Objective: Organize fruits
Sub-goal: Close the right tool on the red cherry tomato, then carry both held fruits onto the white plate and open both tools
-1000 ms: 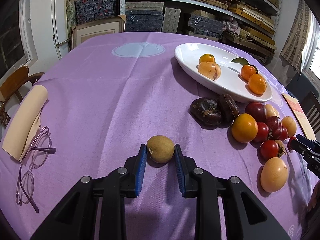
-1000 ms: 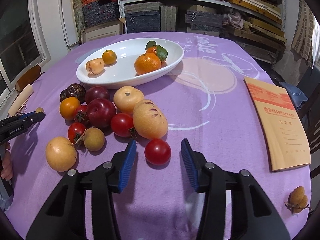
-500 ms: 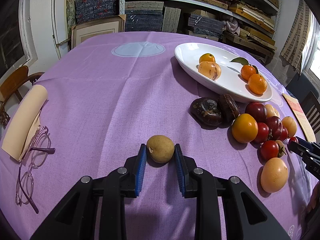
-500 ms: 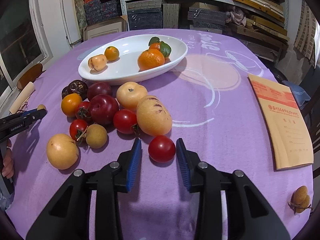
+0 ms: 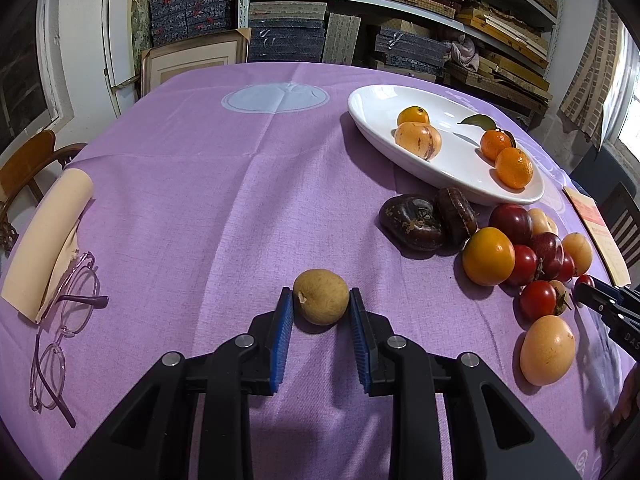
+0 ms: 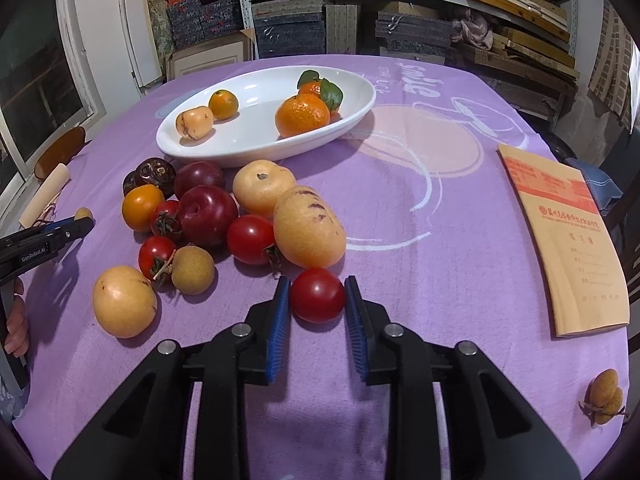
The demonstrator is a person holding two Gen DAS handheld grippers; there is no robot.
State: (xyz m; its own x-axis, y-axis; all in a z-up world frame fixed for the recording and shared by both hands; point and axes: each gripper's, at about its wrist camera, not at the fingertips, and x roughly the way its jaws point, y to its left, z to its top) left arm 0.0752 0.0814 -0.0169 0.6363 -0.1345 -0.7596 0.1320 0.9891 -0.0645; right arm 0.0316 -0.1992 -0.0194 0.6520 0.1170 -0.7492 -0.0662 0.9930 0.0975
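both grippers sit low over a purple tablecloth (image 5: pixel 208 184), each tilted downward with a small round fruit between its blue pads. the left gripper (image 5: pixel 321 307) is closed on a tan longan (image 5: pixel 321 297), which rests on the cloth apart from the other fruit. the right gripper (image 6: pixel 317 298) has just been closing and its pads now press both sides of a red tomato (image 6: pixel 317 295), which lies on the cloth just in front of a striped yellow melon (image 6: pixel 309 232) and the loose fruit pile (image 6: pixel 200 216). a white oval dish (image 6: pixel 248 140) further back already holds two oranges and two smaller fruits. the likely risks: the tomato is smooth and soft, so too hard a squeeze could bruise or split it, while a light one could let it slip out during a lift. the longan is gripped near the pad tips, so it may pop forward. raising the right gripper carelessly could nudge the melon and set the pile rolling.
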